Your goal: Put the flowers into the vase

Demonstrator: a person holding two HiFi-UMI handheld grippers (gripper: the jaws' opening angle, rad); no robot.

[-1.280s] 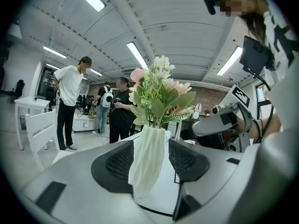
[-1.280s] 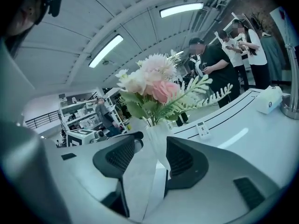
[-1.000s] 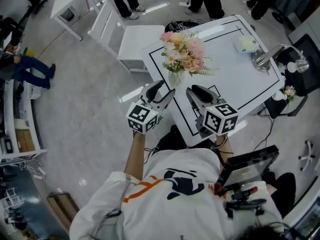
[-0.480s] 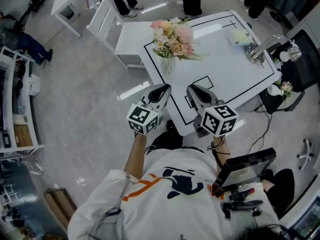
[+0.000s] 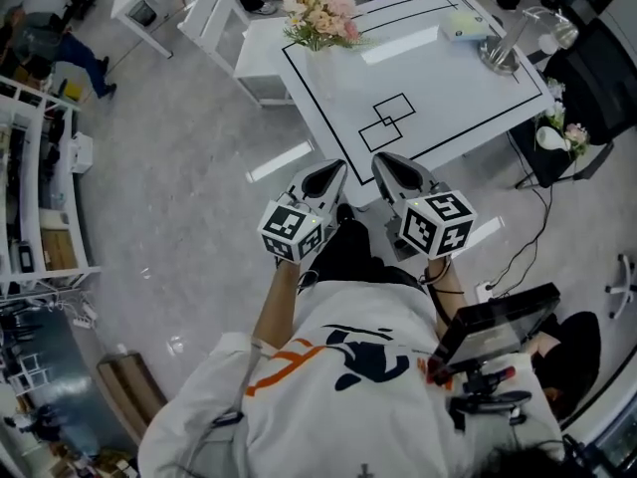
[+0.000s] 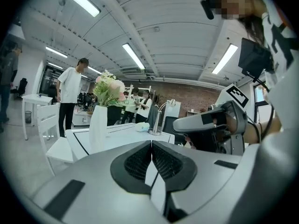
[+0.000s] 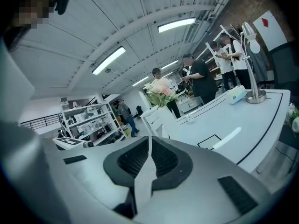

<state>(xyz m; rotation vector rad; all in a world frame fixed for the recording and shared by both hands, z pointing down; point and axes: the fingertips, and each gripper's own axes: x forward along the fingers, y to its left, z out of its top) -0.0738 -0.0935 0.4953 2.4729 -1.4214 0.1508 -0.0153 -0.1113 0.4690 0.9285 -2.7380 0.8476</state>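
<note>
since the flowers [image 5: 318,10] already stand in the white vase [image 6: 97,127] at the upper-left corner of the table [image 5: 438,98], in the upper middle of the head view, i judge the task done: no stem is left to carry.

both grippers sit at the lower middle of that frame, off the table's near edge and well apart from the vase. that fits a rest posture, not a reach.

left gripper [image 5: 324,179]: jaws together, pads meeting, nothing between them.

right gripper [image 5: 396,172]: jaws have just been closing and now meet too, empty. shut jaws make sense with nothing to hold.

pose: both forearms run forward from my torso, roughly parallel. the grippers are side by side and near each other, marker cubes toward me, tips aimed at the table and tilted slightly down.

the left gripper view has the vase left of centre.

a desk lamp [image 5: 503,53] and a small box [image 5: 465,28] stand at the table's upper right.
</note>
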